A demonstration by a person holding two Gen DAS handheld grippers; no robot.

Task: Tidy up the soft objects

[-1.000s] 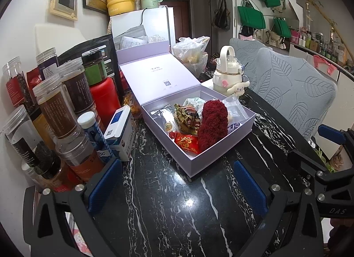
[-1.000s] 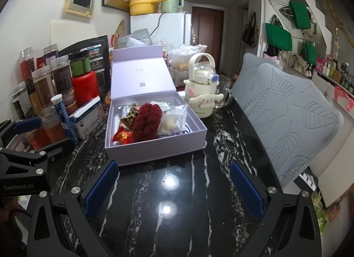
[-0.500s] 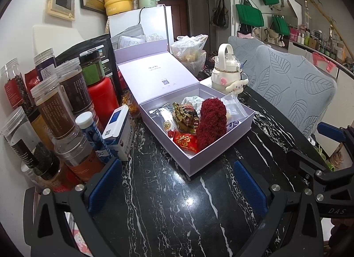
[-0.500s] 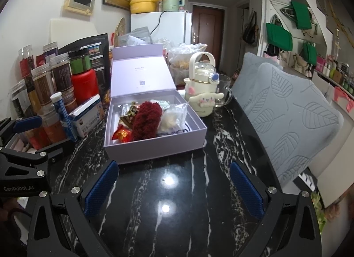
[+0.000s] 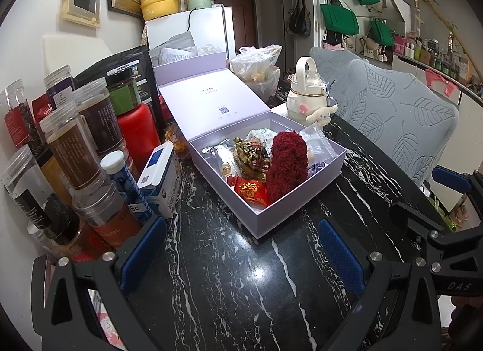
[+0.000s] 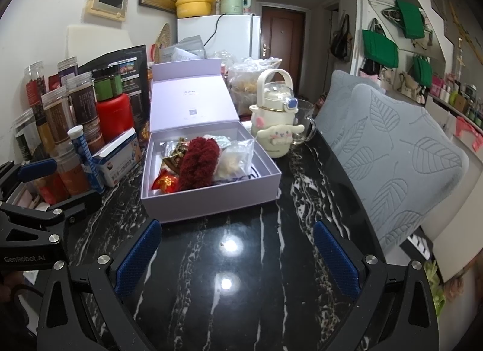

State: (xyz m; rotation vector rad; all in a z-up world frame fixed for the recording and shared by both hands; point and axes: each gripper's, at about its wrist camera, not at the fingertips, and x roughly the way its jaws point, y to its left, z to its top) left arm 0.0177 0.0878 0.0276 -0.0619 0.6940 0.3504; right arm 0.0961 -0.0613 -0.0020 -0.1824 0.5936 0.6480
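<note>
A lilac gift box (image 5: pixel 299 197) (image 6: pixel 211 203) stands open on the black marble table, its lid leaning back. Inside lie a fluffy dark-red soft item (image 5: pixel 286 164) (image 6: pixel 199 164), a red packet (image 5: pixel 250 189) (image 6: pixel 165 183), foil-wrapped snacks (image 5: pixel 252 159) and a clear bag (image 6: pixel 237 157). My left gripper (image 5: pixel 241 251) hovers open over the bare table in front of the box, holding nothing. My right gripper (image 6: pixel 237 257) is open too, just short of the box's front wall. Each gripper shows at the edge of the other's view.
Several jars and bottles (image 5: pixel 75 145) (image 6: pixel 57 115), a red canister (image 5: pixel 139 130) and a blue-white carton (image 5: pixel 160 179) crowd the table's left side. A cream kettle-shaped bottle with a plush charm (image 6: pixel 276 121) stands right of the box. A grey leaf-pattern cushion (image 6: pixel 392 145) borders the right edge.
Both views have drifted very slightly; the box and its contents stay put. Both grippers remain open and empty.
</note>
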